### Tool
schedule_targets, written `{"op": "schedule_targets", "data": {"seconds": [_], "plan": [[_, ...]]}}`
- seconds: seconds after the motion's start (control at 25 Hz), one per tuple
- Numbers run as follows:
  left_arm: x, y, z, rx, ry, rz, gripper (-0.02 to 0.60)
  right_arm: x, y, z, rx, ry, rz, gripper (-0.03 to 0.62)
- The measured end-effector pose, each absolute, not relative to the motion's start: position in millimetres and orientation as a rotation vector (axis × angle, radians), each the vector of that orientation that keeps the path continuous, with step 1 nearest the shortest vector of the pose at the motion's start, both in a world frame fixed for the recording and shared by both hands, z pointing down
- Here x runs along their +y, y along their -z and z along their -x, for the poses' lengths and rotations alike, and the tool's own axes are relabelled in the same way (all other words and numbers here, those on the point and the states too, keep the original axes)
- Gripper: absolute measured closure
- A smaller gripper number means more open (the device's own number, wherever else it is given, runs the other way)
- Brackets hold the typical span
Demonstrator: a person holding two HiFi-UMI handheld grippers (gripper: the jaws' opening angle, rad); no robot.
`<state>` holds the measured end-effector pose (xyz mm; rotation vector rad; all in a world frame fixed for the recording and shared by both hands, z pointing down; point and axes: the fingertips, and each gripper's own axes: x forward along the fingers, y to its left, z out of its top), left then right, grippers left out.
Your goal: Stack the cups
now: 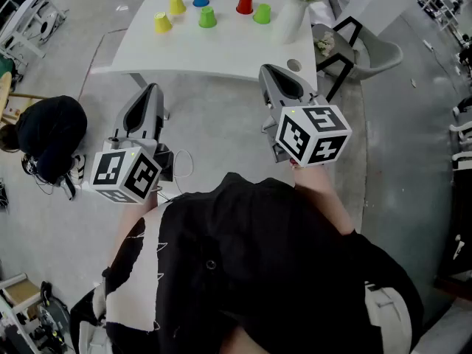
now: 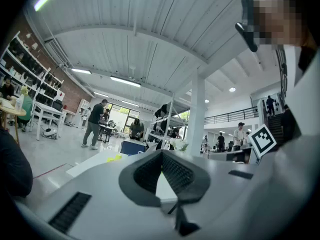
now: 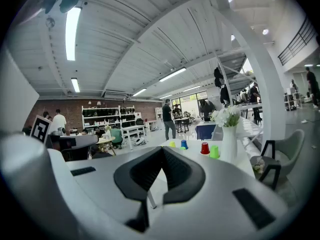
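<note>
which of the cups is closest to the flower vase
The green cup beside the red cup, at the right end of the group, next to the vase. The other green cup stands farther left, mid-group.

legible words, brands, numbers: none found. printed signs: black-and-white square marker patterns only, on the faces of the left gripper cube (image 1: 125, 174) and the right gripper cube (image 1: 313, 135). no letters or digits in them. cups and table: no print visible.
</note>
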<state>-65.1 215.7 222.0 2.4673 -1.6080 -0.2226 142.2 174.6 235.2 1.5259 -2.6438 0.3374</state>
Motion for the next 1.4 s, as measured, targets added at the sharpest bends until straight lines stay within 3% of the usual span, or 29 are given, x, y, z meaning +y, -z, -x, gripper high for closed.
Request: {"op": "schedule_targets", "data": {"seconds": [1.4], "plan": [[200.4,-263.0,117.1,-1.551,0.186,-2.426,0.572,159.9,-274.7,-97.5,-2.592,-0.465,-1.569,0.59]]}}
